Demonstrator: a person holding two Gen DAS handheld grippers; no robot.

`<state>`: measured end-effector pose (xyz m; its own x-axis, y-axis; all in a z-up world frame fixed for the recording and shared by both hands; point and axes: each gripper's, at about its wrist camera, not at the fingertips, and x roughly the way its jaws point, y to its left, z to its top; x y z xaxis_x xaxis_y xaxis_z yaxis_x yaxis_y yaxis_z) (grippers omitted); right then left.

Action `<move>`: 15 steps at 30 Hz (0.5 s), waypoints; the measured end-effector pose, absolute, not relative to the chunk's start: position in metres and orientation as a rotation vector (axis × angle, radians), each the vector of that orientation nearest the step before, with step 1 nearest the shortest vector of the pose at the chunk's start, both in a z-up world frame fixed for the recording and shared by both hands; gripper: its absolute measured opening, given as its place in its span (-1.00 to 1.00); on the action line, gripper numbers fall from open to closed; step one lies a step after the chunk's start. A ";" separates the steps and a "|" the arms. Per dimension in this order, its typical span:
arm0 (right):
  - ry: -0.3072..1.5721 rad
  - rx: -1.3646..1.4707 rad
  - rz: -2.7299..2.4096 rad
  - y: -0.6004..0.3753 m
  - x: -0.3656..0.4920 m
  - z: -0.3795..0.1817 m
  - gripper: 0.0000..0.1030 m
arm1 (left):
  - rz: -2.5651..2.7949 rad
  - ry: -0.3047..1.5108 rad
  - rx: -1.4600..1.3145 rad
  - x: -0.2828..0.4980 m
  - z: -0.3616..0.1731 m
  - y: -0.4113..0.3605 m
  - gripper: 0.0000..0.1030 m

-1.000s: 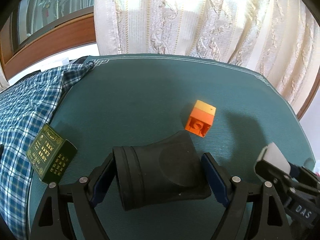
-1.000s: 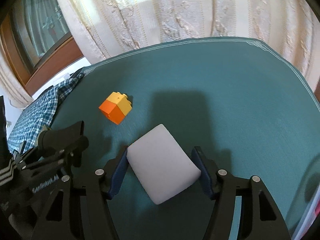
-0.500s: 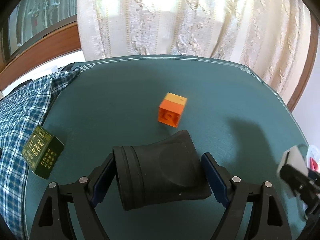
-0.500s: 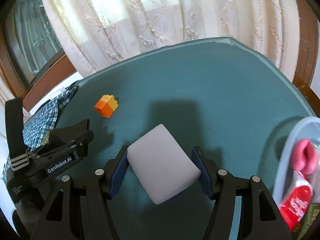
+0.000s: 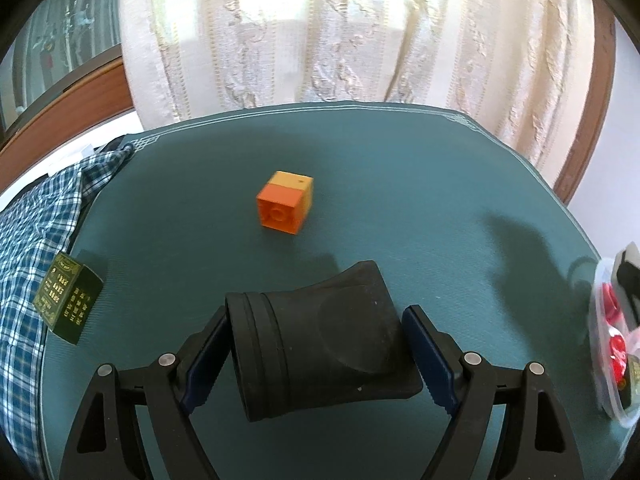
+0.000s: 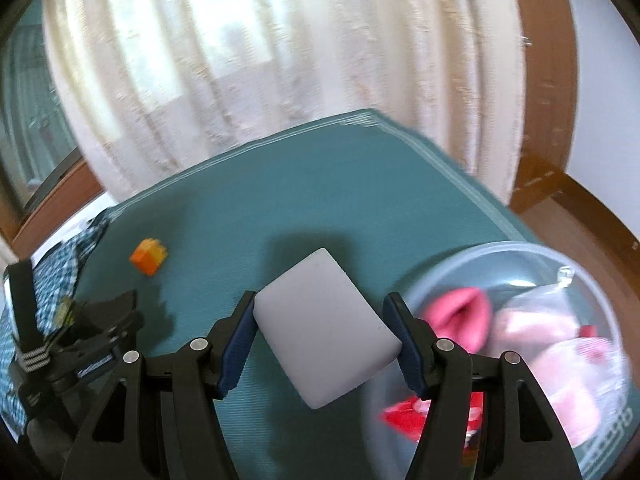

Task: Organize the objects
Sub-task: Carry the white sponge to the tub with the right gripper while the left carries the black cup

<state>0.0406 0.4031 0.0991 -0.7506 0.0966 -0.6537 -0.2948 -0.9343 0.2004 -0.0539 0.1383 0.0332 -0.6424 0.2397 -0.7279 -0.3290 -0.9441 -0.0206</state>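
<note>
My left gripper is shut on a black rubber cup-shaped piece, held above the teal table. My right gripper is shut on a white rectangular block, held just left of a clear plastic tub that holds pink and red items. An orange and yellow toy brick lies on the table beyond the left gripper; it also shows in the right wrist view. The left gripper shows at the right wrist view's lower left.
A dark green box with gold print lies at the table's left edge beside a blue plaid cloth. The clear tub shows at the left wrist view's right edge. Lace curtains hang behind the table.
My right gripper has swung right with the white block, bringing the clear tub into view. My left gripper has turned right too, so the brick sits more to the left.
</note>
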 end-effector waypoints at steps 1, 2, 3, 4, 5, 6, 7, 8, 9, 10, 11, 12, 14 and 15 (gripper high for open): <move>0.443 -0.993 2.707 0.411 0.042 0.100 0.25 | 2.582 0.168 -1.122 -0.052 0.033 0.141 0.69; 0.450 -0.991 2.694 0.418 0.045 0.101 0.25 | 2.576 0.174 -1.120 -0.050 0.034 0.144 0.69; 0.457 -0.987 2.682 0.425 0.047 0.102 0.25 | 2.568 0.181 -1.118 -0.048 0.034 0.147 0.69; 0.464 -0.981 2.670 0.432 0.049 0.103 0.25 | 2.559 0.183 -1.119 -0.047 0.034 0.150 0.69; 0.474 -0.971 2.653 0.442 0.052 0.105 0.25 | 2.544 0.184 -1.122 -0.045 0.034 0.154 0.69; 0.479 -0.966 2.643 0.446 0.054 0.106 0.25 | 2.535 0.186 -1.124 -0.044 0.034 0.156 0.69; 0.487 -0.960 2.630 0.453 0.055 0.107 0.25 | 2.524 0.190 -1.124 -0.042 0.034 0.159 0.69; 0.502 -0.957 2.613 0.461 0.056 0.108 0.25 | 2.517 0.194 -1.122 -0.040 0.035 0.162 0.69; 0.513 -0.961 2.601 0.466 0.057 0.108 0.25 | 2.507 0.201 -1.118 -0.038 0.035 0.167 0.69; 0.531 -0.970 2.587 0.472 0.057 0.107 0.25 | 2.499 0.207 -1.113 -0.035 0.037 0.171 0.69; 0.557 -0.980 2.570 0.479 0.056 0.105 0.25 | 2.491 0.213 -1.107 -0.032 0.038 0.176 0.69; 0.579 -0.987 2.555 0.485 0.056 0.103 0.25 | 2.485 0.217 -1.101 -0.030 0.040 0.179 0.69; 0.600 -1.009 2.517 0.496 0.054 0.099 0.25 | 2.474 0.227 -1.087 -0.025 0.043 0.186 0.69; 0.613 -1.016 2.502 0.501 0.055 0.097 0.25 | 2.467 0.235 -1.079 -0.023 0.045 0.189 0.69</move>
<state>0.0547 0.5007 0.0970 -0.6713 0.1718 -0.7210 -0.4858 -0.8367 0.2530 -0.0228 0.1893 0.0455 -0.6017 0.3214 -0.7312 -0.4535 -0.8911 -0.0184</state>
